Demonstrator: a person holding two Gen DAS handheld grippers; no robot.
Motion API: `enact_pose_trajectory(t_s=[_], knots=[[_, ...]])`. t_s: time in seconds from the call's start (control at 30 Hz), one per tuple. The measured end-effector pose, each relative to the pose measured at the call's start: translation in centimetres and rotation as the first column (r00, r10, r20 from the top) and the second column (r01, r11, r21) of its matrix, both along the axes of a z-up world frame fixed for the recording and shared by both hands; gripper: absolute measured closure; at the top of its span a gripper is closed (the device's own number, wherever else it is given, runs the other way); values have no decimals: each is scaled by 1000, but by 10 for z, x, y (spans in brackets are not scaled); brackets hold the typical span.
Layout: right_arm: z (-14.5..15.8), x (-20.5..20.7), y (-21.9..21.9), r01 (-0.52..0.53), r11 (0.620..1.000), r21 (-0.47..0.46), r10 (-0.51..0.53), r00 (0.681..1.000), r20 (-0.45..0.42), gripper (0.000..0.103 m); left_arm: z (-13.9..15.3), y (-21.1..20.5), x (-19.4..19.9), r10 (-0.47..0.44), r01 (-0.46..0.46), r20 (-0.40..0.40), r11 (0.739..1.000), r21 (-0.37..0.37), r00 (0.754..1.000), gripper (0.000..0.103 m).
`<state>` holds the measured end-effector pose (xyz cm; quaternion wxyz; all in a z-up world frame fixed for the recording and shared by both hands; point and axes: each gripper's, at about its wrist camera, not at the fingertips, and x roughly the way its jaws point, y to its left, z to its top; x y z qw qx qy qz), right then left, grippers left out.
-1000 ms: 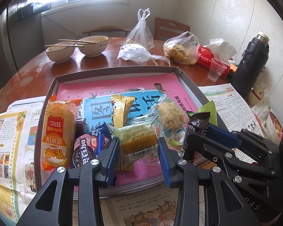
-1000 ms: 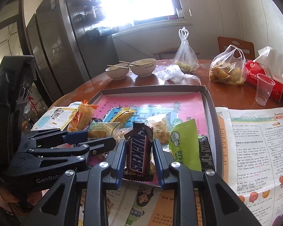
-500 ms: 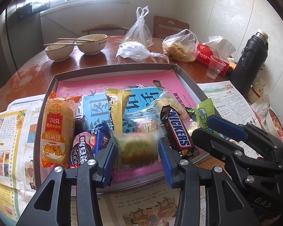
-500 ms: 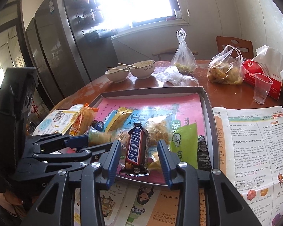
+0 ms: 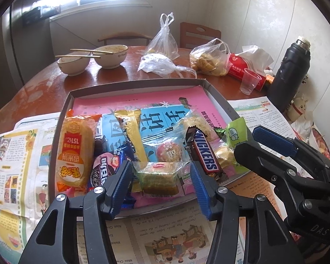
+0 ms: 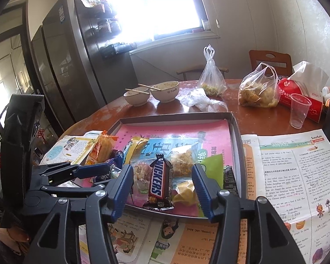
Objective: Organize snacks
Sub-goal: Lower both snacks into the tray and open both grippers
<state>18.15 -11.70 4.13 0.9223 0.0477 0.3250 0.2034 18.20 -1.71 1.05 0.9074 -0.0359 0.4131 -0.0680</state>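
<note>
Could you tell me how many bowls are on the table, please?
2. One bowl sits at the table's far left with chopsticks across it; the other bowl stands just right of it, also carrying chopsticks. None seems hidden.

Wrapped snacks (image 5: 158, 154) crowding tray's (image 5: 132, 83) near edge

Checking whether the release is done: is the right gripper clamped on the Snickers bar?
No, the right gripper is open, and the Snickers bar lies in the tray, clear of both fingers.
</note>
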Motion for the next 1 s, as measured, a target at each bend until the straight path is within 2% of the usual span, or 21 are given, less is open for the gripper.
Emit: enact_pose_trajectory(t_s=[0.13, 0.47, 0.8, 1.0], knots=[[3, -2, 0, 3, 1000, -1, -3, 1000, 8, 42, 4, 1, -3, 5, -5, 11, 1000, 4, 1000, 42], [6, -5, -2, 16, 1000, -9, -16, 1000, 14, 39, 8, 10, -7, 37, -37, 19, 999, 11, 999, 40], [-6, 2, 4, 38, 994, -106, -41, 999, -23, 39, 0, 23, -7, 67, -67, -8, 998, 4, 998, 38], [-14, 6, -1, 58, 991, -122, -65, 997, -52, 39, -2, 28, -4, 78, -78, -14, 997, -11, 997, 34]])
